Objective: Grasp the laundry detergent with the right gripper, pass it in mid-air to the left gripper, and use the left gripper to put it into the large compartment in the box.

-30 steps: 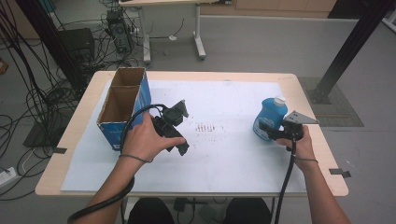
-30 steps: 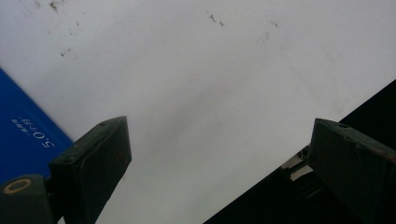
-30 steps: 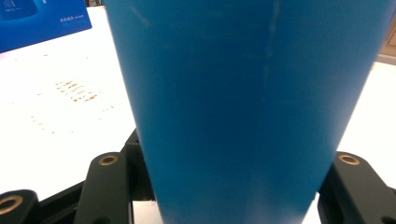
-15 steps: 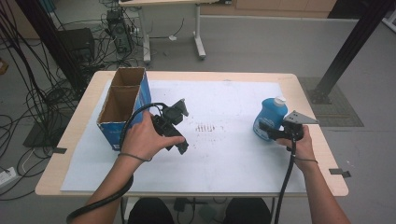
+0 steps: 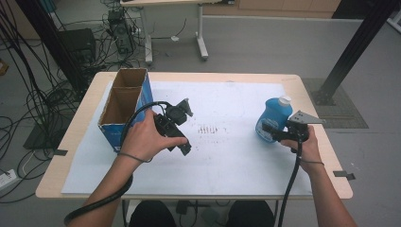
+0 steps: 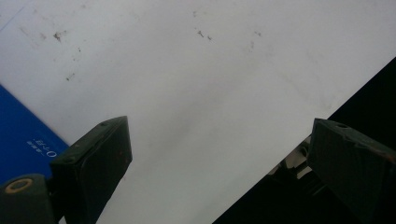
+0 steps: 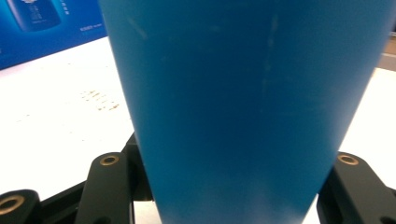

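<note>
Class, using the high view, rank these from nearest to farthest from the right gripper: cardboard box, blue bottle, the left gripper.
1. Blue bottle, between the right gripper's jaws.
2. Left gripper, mid-table, toward the left.
3. Cardboard box, at the table's left edge.

Change over the last second is very small.

- Blue bottle [image 5: 273,118], right of centre in the high view: its left edge sits a touch further toward the left of the frame than a second ago. Drift is gradual, already partly there half a second back.
- White cap [image 5: 284,100] reads a little more clearly at the bottle's upper right now, so the bottle may have tipped slightly; too slight to be sure.
- Right gripper [image 5: 270,133], clamped at the bottle's lower part, has gone along with that small leftward shift.
- Left hand [image 5: 142,139], centre left of frame: possibly a hair further left; cannot say firmly.
</note>
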Tool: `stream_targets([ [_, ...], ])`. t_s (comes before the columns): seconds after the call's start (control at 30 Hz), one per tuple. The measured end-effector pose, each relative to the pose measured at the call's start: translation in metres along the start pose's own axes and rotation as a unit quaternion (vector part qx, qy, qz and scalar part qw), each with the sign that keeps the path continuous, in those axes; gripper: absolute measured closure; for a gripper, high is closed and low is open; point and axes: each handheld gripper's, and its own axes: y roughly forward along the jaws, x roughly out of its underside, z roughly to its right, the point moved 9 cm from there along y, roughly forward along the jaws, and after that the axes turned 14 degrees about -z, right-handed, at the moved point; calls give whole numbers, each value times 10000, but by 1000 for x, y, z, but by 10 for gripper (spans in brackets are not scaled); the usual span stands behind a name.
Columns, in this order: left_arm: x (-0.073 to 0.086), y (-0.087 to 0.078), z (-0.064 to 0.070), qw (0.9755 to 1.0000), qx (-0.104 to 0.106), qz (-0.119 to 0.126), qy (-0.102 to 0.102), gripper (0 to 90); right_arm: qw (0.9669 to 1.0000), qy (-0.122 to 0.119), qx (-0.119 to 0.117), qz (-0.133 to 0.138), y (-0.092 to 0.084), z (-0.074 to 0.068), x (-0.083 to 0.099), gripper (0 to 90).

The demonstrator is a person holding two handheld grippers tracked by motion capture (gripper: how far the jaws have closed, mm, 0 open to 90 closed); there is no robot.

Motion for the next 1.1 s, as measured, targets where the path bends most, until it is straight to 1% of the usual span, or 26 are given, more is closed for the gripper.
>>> stream_targets([
  [0.07,1,-2,1,10000,-8,2,23,70,10000,-31,-30,-23,-2,-1,-3,428],
  [0.1,1,-3,1,10000,-27,-14,82,70,10000,-26,-56,-21,-3,-2,-3,428],
  [0.17,1,-4,1,9999,-34,-10,102,70,10000,-25,-89,-8,-5,-3,-5,428],
  [0.27,3,-8,1,9998,-54,24,210,70,9999,-26,-143,-8,-9,-5,-7,427],
  [0.33,5,-10,2,9994,-70,66,318,70,9998,-62,-209,-42,-11,-6,-9,427],
  [0.37,6,-11,2,9994,-12,88,322,71,9997,-93,-228,-58,-12,-7,-11,427],
  [0.43,7,-13,2,9992,-71,96,393,73,9994,-141,-293,-69,-14,-8,-13,427],
  [0.47,8,-14,2,9991,-54,92,401,75,9994,-162,-314,-58,-15,-9,-14,427],
  [0.63,12,-20,1,9980,-100,115,607,72,9985,-180,-511,-34,-20,-13,-18,427],
  [0.7,13,-23,1,9976,-129,86,679,71,9980,-219,-589,-50,-21,-15,-20,427],
  [0.77,14,-26,0,9970,-112,100,754,70,9976,-262,-647,-54,-22,-17,-22,427],
  [0.8,15,-27,0,9965,-120,113,816,69,9973,-272,-684,-49,-22,-18,-23,427],
  [0.87,15,-31,-1,9955,-50,119,940,69,9969,-297,-731,-37,-23,-19,-24,427],
  [0.9,16,-32,0,9946,-86,150,1024,69,9966,-311,-769,-32,-23,-20,-24,427],
  [0.97,16,-35,0,9937,-63,132,1108,69,9956,-341,-868,-32,-23,-21,-25,427],
  [1.0,17,-37,1,9924,-80,161,1218,69,9951,-354,-919,-32,-24,-22,-26,427],
  [1.07,17,-38,2,9914,-76,120,1297,74,9939,-358,-1045,-17,-24,-23,-26,427],
  [1.1,17,-39,4,9902,-120,94,1388,70,9934,-370,-1085,-1,-24,-24,-26,426],
])
